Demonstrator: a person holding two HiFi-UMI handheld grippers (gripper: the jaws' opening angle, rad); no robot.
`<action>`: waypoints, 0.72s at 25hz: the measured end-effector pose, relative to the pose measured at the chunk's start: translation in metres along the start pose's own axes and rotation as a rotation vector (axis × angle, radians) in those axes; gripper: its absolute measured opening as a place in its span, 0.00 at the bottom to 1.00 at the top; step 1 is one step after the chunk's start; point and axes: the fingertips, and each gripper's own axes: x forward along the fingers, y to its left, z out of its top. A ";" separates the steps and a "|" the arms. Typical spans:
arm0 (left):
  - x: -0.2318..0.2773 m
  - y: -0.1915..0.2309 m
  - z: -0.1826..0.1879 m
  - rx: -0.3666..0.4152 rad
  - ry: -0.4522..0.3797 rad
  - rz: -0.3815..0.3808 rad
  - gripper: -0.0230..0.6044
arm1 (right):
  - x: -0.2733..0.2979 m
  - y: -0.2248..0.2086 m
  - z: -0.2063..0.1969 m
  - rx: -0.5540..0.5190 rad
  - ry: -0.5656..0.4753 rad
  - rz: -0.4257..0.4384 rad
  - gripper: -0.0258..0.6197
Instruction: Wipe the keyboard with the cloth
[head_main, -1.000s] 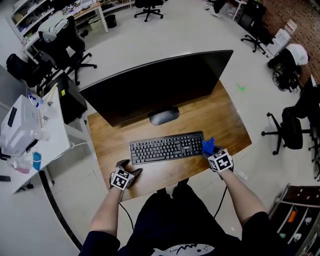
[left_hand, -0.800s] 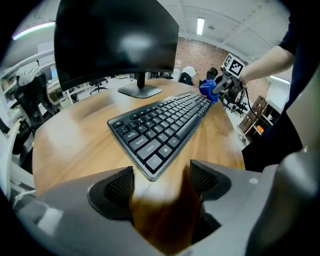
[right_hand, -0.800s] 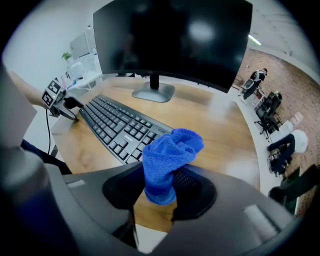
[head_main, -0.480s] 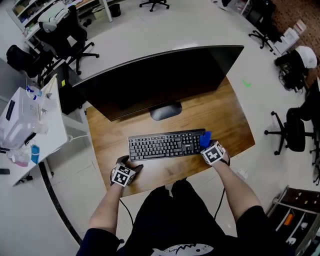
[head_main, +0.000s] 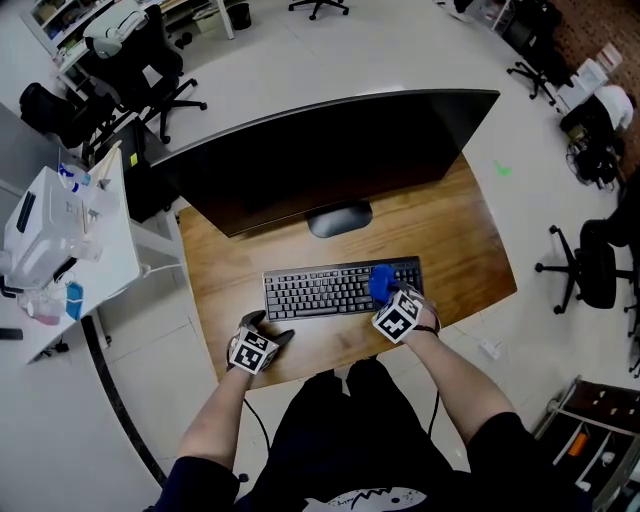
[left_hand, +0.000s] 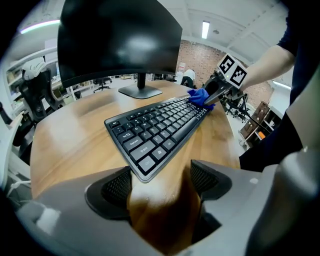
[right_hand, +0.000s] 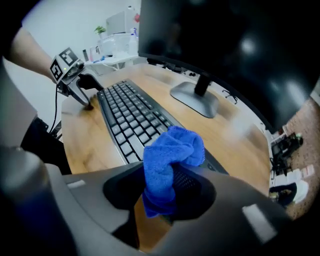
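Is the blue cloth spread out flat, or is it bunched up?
Bunched up. The cloth is a crumpled wad pinched between the jaws of the right hand-held gripper, over the keyboard.

Keyboard (left_hand: 160, 127) on wooden desk (left_hand: 75, 145), monitor (left_hand: 120, 35) behind

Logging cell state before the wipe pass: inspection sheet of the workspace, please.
surface: wooden desk, no spills seen.
job's things: keyboard in front of the monitor; blue cloth bunched over its right part.
clutter: nothing seen on the desk.
grippers: right gripper shut on the cloth; left gripper open, fingers have just been opening, keyboard's near corner in the gap, not pressed.
cables: cable hangs from the left gripper.
surroundings: office chairs; white side table with gear, left.
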 end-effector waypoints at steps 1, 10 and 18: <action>0.000 -0.001 0.000 0.002 0.001 -0.002 0.60 | 0.002 0.009 0.009 -0.025 -0.009 0.011 0.28; 0.000 -0.002 -0.003 0.017 -0.004 0.001 0.60 | 0.020 0.090 0.074 -0.222 -0.085 0.132 0.28; 0.000 0.000 -0.003 0.026 -0.005 0.002 0.60 | -0.003 0.073 0.076 -0.057 -0.212 0.170 0.28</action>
